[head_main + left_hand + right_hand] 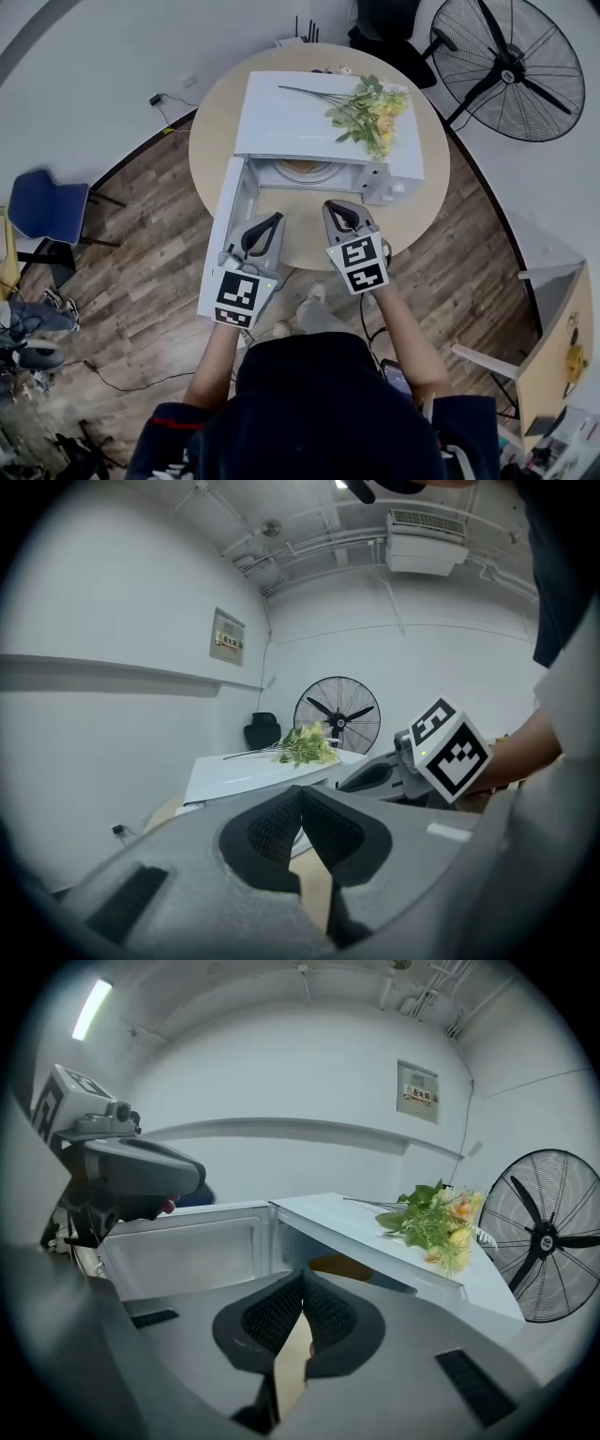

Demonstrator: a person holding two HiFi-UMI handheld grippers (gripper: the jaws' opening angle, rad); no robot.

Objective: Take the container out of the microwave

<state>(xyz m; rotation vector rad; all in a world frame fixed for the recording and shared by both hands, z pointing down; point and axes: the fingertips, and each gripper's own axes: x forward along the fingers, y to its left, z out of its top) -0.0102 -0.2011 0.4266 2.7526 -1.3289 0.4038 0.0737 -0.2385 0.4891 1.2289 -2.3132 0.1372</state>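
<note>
A white microwave (323,117) stands on a round wooden table (417,211), its door (225,248) swung open to the left. Inside the cavity sits a brownish container (302,169), which in the right gripper view shows as an orange-brown shape (339,1266) under the roof edge. My left gripper (272,221) is beside the open door, in front of the cavity, its jaws shut and empty (300,791). My right gripper (338,208) is over the table just before the opening, shut with nothing in it (302,1277).
A bunch of yellow flowers (372,111) lies on top of the microwave. A black floor fan (511,66) stands at the back right, a blue chair (47,208) at the left, and a wooden chair (562,342) at the right.
</note>
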